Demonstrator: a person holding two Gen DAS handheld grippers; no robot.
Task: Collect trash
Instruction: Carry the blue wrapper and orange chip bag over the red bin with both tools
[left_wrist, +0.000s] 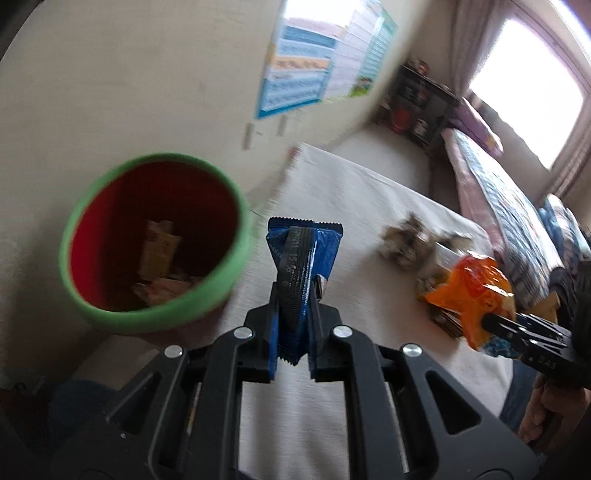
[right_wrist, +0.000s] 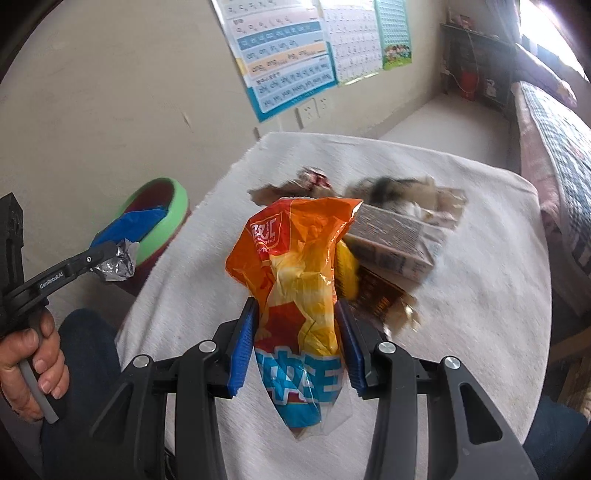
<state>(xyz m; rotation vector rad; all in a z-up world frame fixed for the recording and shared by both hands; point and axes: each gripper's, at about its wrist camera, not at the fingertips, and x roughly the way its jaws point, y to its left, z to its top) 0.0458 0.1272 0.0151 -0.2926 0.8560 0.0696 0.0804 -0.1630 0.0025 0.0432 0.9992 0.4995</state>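
Note:
My left gripper (left_wrist: 293, 295) is shut on a blue snack wrapper (left_wrist: 303, 258) and holds it just right of a bin with a green rim (left_wrist: 236, 258) and red inside. The bin holds several wrappers. In the right wrist view the left gripper (right_wrist: 107, 254) holds the blue wrapper (right_wrist: 127, 225) in front of the bin (right_wrist: 177, 206). My right gripper (right_wrist: 297, 321) is shut on an orange snack bag (right_wrist: 295, 258) above the white table (right_wrist: 480, 295). The orange bag (left_wrist: 472, 291) and right gripper (left_wrist: 491, 321) show at the right of the left wrist view.
On the table lie a small carton (right_wrist: 391, 236), a brown wrapper (right_wrist: 384, 299), a small red wrapper (right_wrist: 314, 177) and crumpled dark trash (right_wrist: 399, 188). A bed (right_wrist: 554, 140) stands right. Posters (right_wrist: 284, 62) hang on the wall behind.

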